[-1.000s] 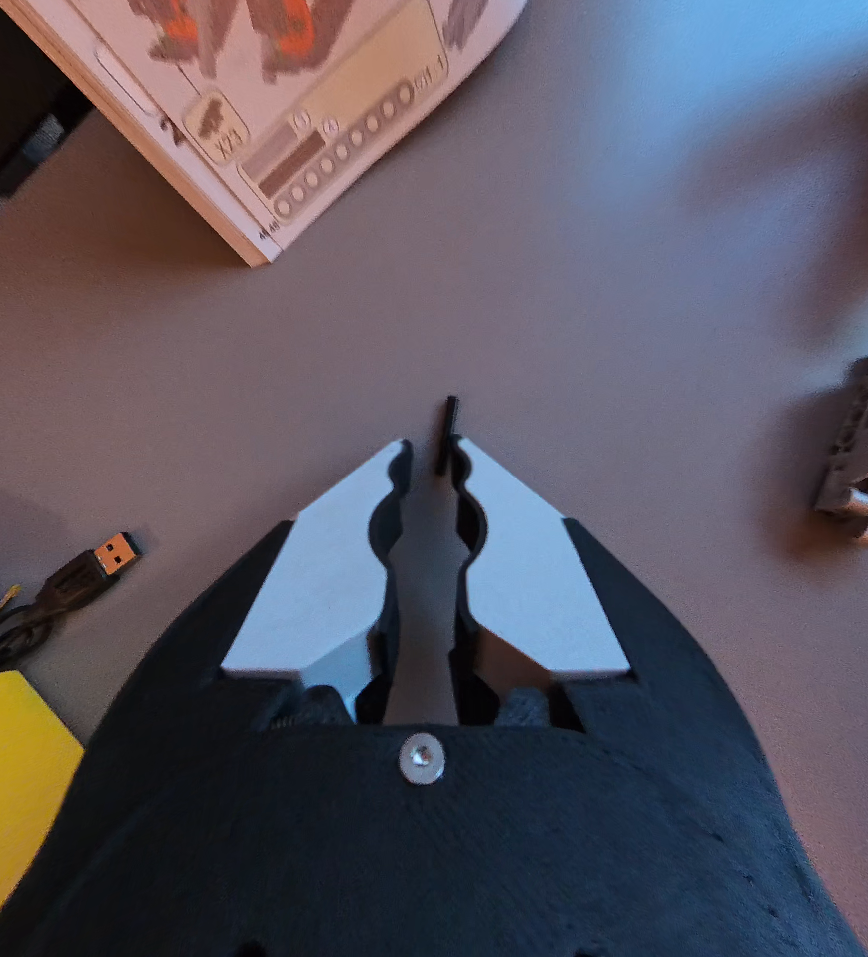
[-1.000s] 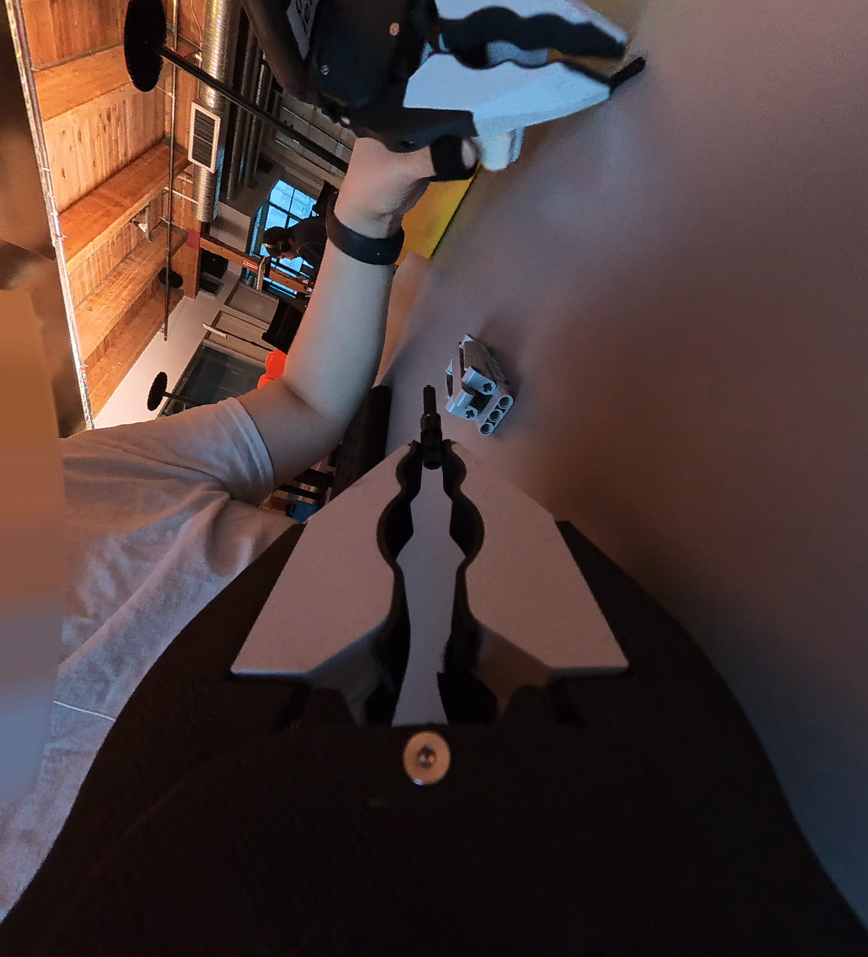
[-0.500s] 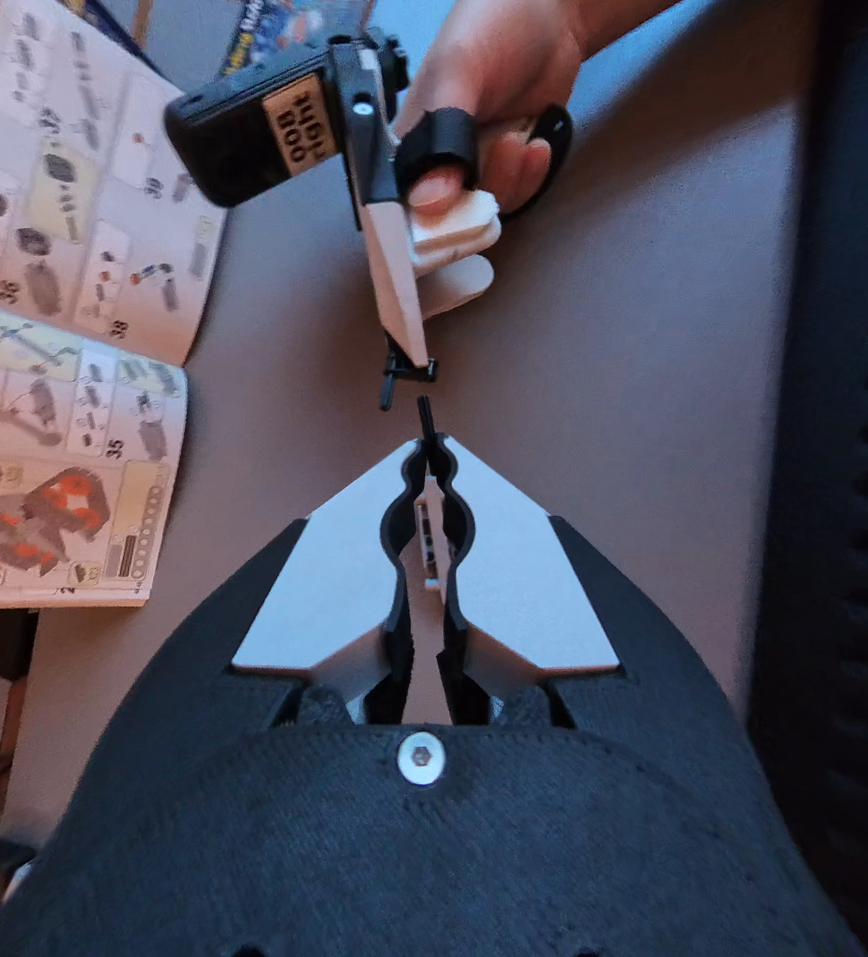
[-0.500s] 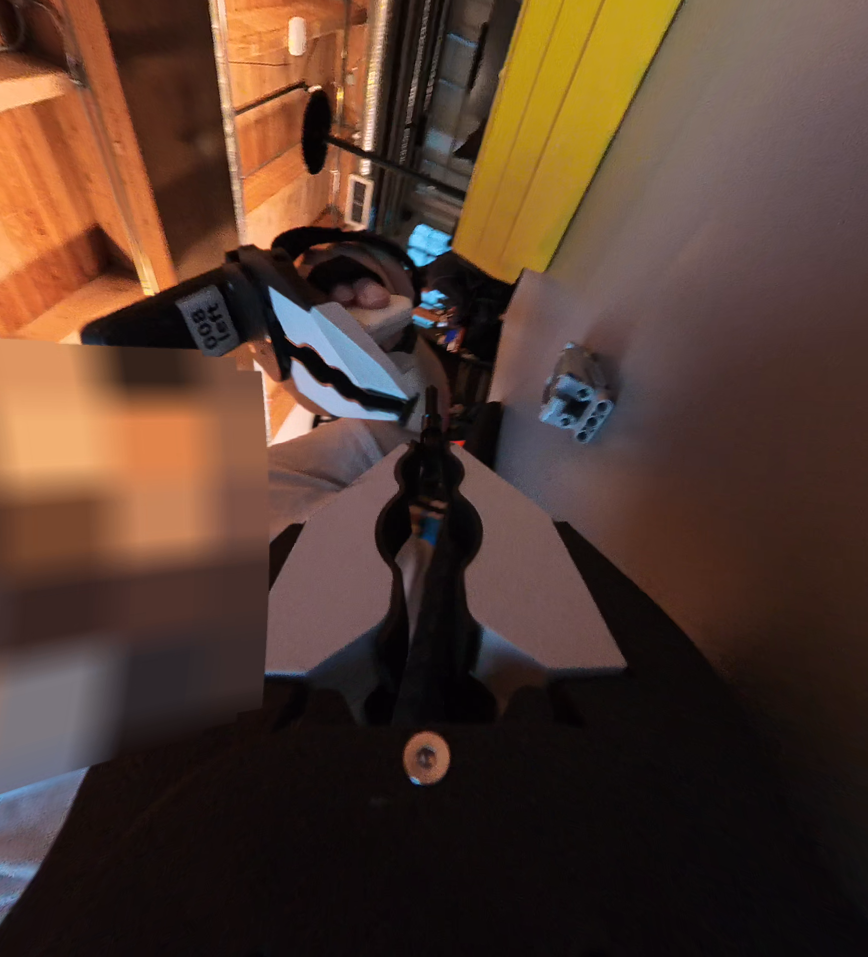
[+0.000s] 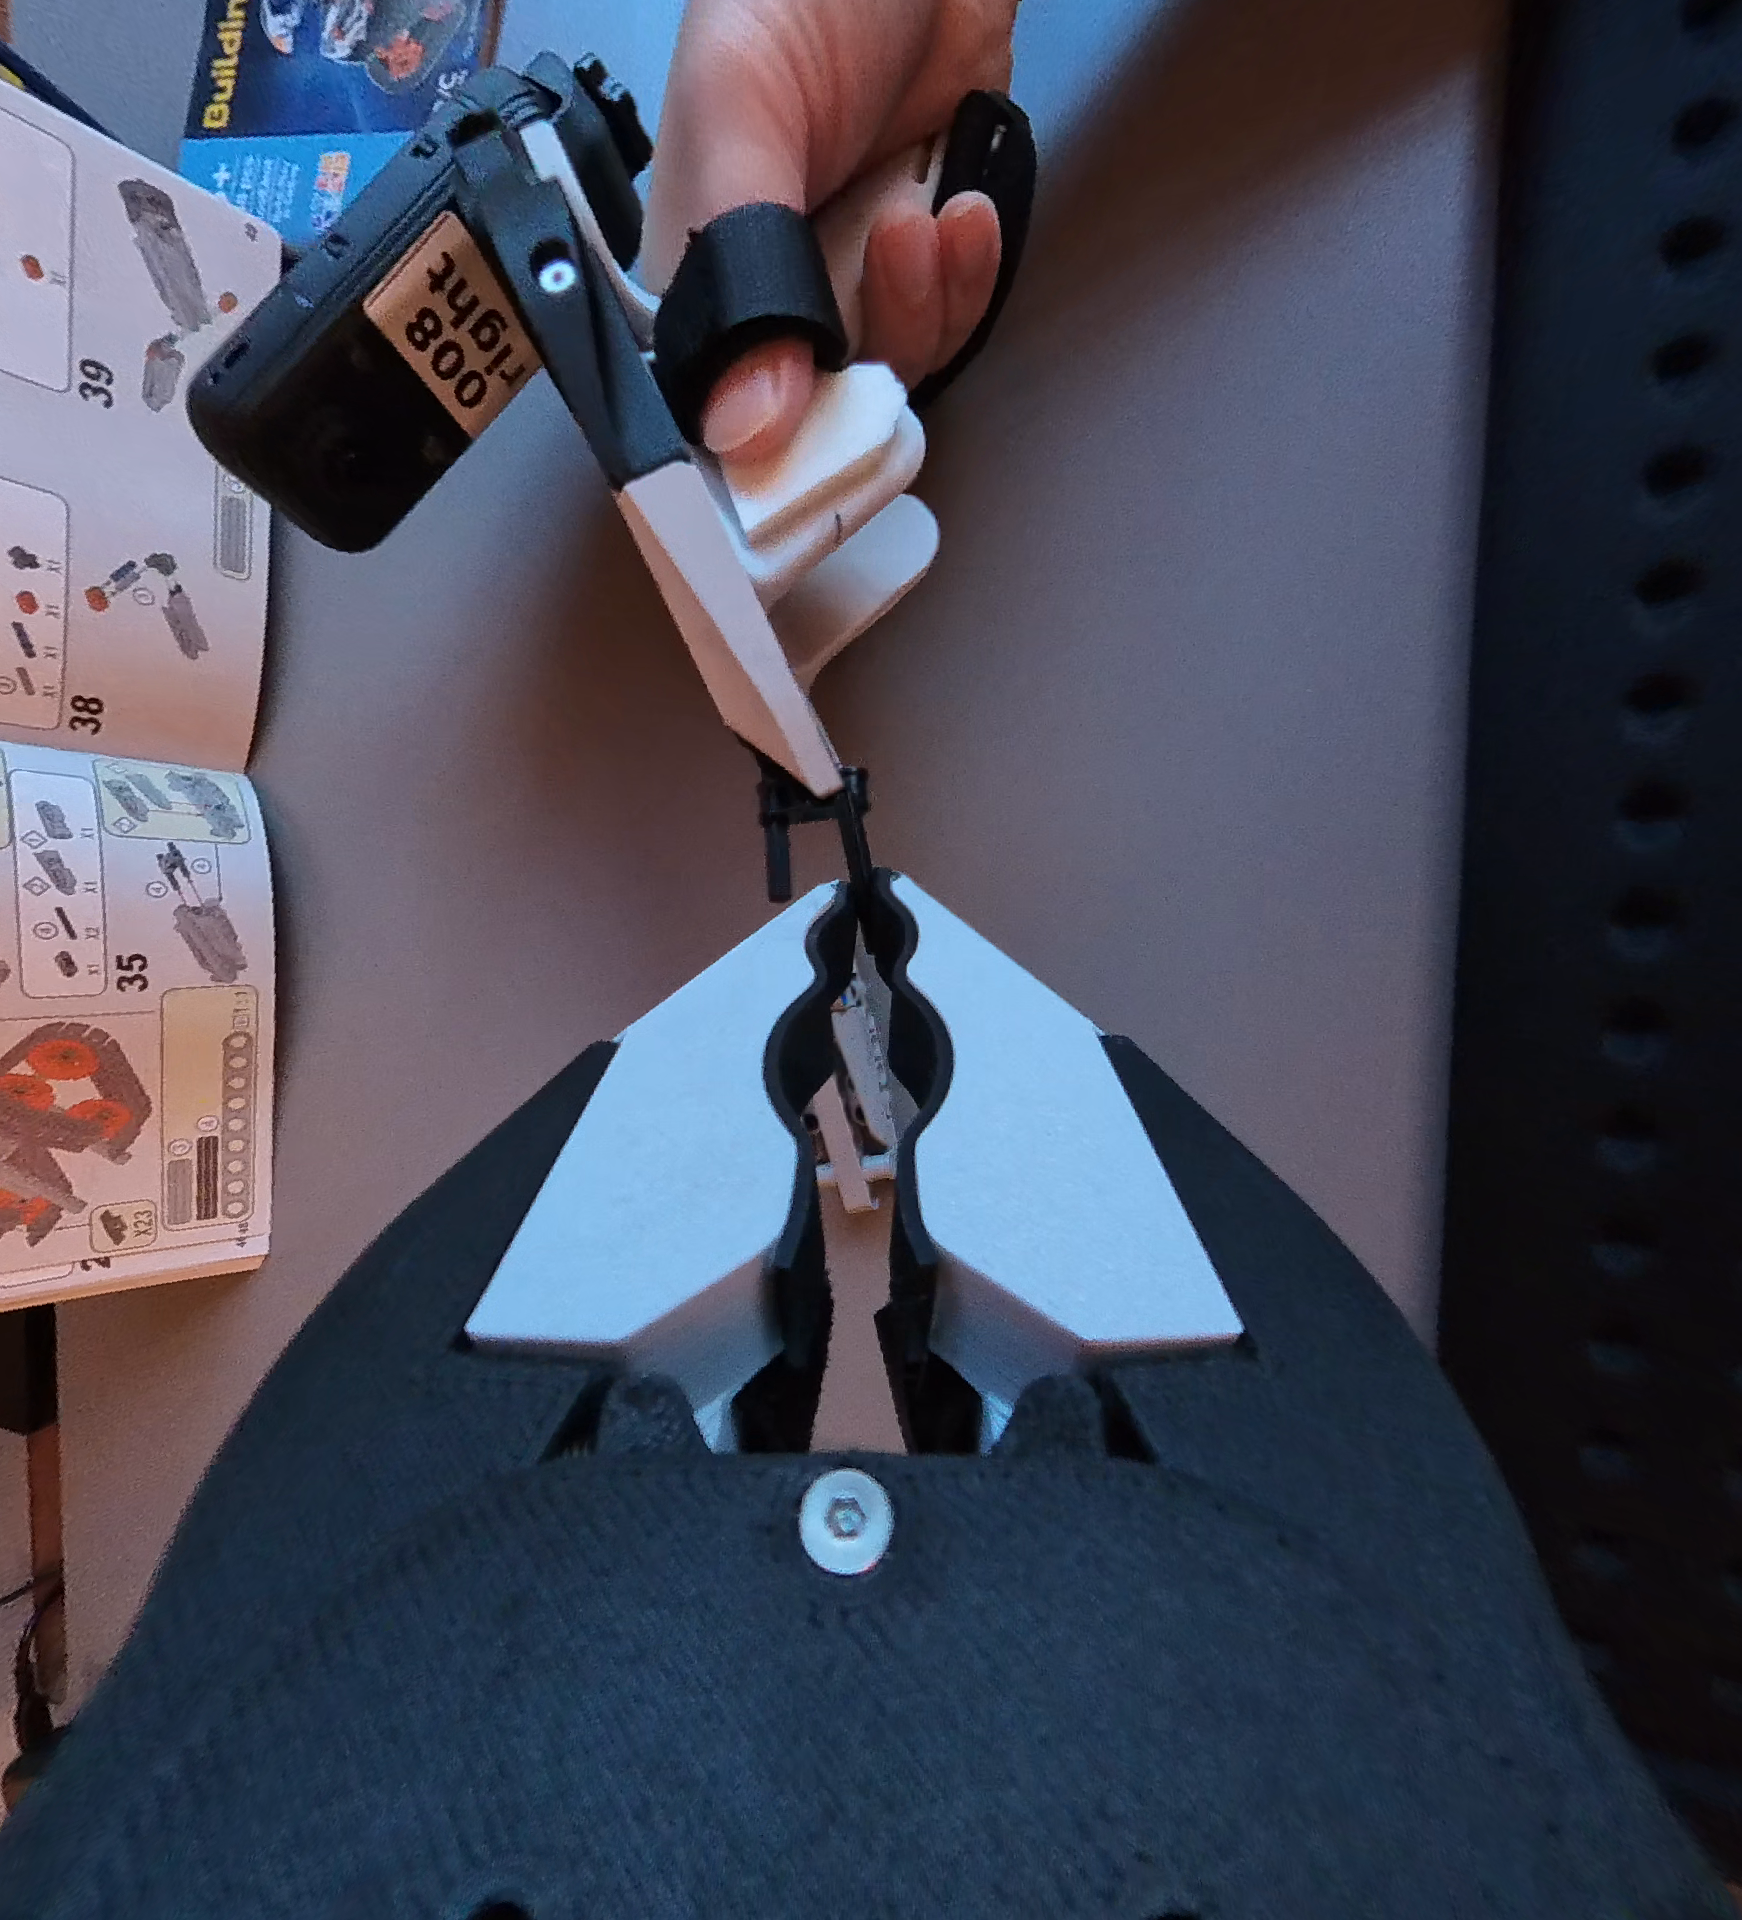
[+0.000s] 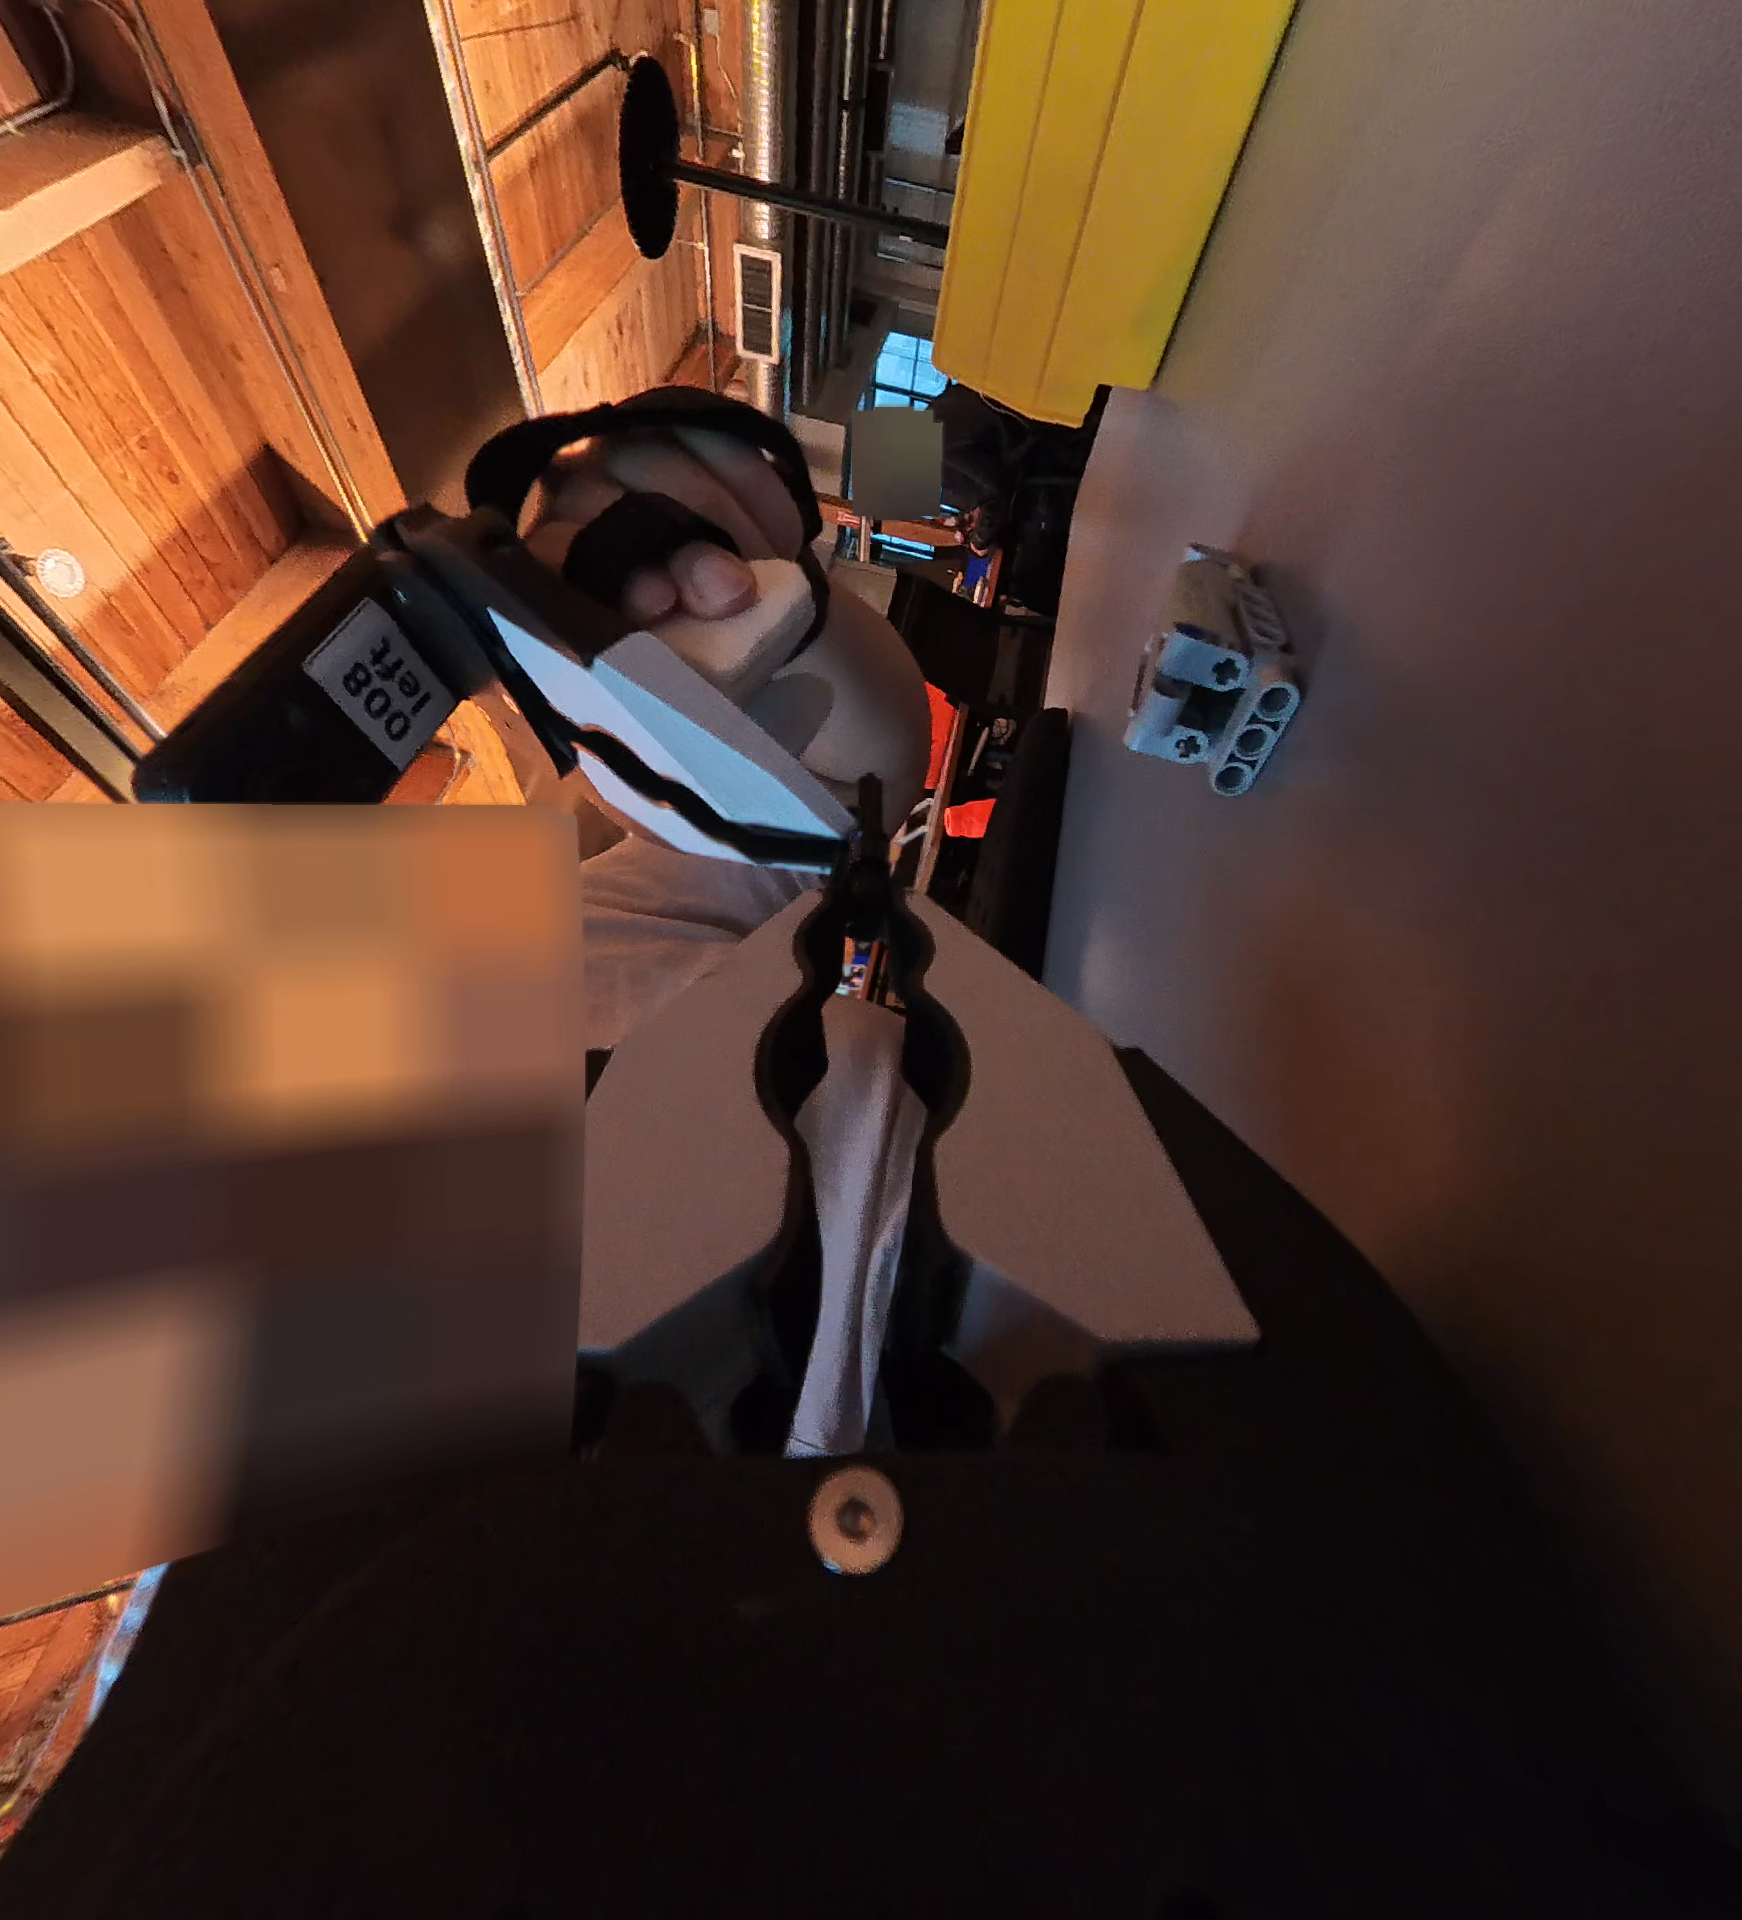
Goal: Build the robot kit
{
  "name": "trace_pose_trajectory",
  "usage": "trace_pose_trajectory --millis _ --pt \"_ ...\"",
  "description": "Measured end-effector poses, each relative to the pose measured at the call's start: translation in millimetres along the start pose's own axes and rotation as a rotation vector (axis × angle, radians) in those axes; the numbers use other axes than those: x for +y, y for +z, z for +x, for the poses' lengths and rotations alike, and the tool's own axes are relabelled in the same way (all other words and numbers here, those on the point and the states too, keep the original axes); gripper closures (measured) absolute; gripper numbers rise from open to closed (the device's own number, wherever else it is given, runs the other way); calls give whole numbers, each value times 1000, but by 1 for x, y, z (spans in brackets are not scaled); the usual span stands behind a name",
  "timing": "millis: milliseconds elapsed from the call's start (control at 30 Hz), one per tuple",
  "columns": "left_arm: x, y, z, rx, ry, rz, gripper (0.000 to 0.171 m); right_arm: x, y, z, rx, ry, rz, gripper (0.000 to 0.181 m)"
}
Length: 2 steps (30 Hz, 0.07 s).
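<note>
1. Your left gripper [image 5: 859, 883] has its jaws pinched on a thin black axle [image 5: 854, 842] that sticks out past the tips.
2. Your right gripper [image 5: 825, 781] comes in from ahead, its jaws clamped on a small black connector piece [image 5: 779, 831]; the axle's far end meets that piece right at its tips.
3. In the right wrist view the two tips meet in the air, the right gripper [image 6: 862, 904] just under the tips of the left gripper [image 6: 841, 831].
4. Below your left jaws, seen through the gap, lies a light grey brick assembly [image 5: 862, 1091] on the table [image 5: 1210, 727].
5. The same grey assembly [image 6: 1215, 675] sits well to the right of your right gripper.
6. Left of your left gripper an open instruction booklet [image 5: 88, 727] lies flat, with a blue box [image 5: 327, 104] beyond it.
7. A dark perforated surface [image 5: 1677, 935] runs along the right.
</note>
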<state>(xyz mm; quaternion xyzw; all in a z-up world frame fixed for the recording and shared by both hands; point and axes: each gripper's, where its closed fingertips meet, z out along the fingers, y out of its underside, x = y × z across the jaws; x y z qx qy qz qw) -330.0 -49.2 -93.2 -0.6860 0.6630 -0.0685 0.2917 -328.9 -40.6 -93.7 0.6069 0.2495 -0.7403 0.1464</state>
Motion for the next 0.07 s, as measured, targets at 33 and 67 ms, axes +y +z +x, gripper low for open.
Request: trace_pose_trajectory --millis 33,67 --pt "0 1 2 6 4 -6 171 1 0 -1 -9 11 -1 175" --pt "-1 2 4 16 7 -10 171 1 1 0 -10 18 -5 175"
